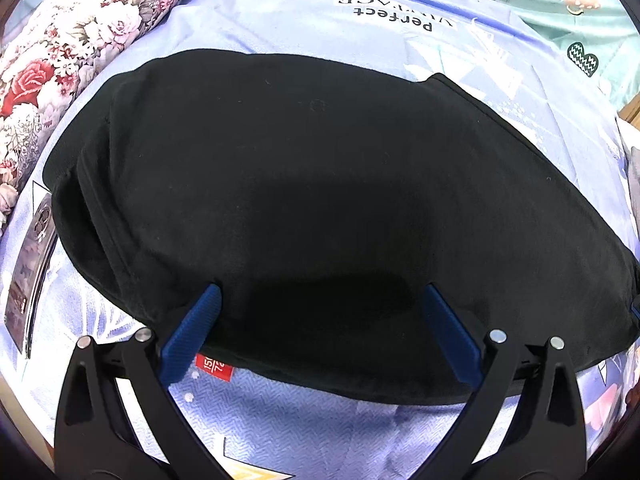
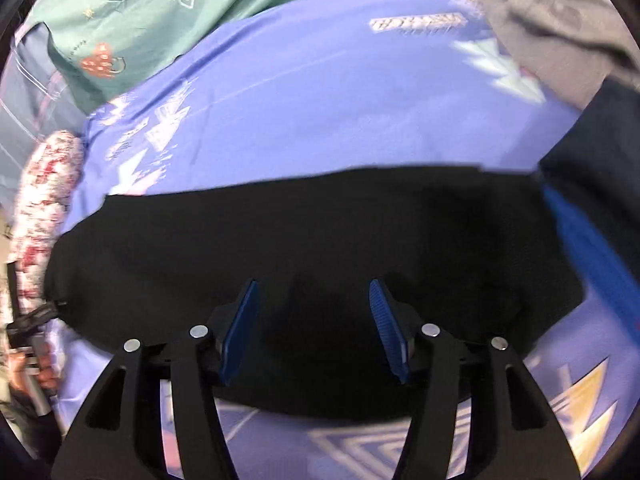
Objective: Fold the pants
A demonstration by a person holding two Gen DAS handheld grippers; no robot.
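The black pants point(image 1: 304, 200) lie on the bed, on a light-blue printed sheet point(image 1: 304, 420), and they already form a compact, flat, roughly rectangular bundle; no separate legs are visible, so I judge that most of the folding is done. A small red size tag point(image 1: 214, 367) sticks out at the near edge; the left border shows a few thick layers stacked one on another.

The left gripper point(image 1: 320, 292) hovers over the near edge with its fingers spread wide and nothing pinched between them; the right gripper point(image 2: 314, 290) is also over the bundle, its fingers apart, no cloth caught. That view is blurred, so fine detail there is uncertain.

What is left, in my judgement, is at most one more fold or some smoothing; whether another fold is intended I cannot tell. A floral quilt point(image 1: 76, 52) lies just beside the pants.
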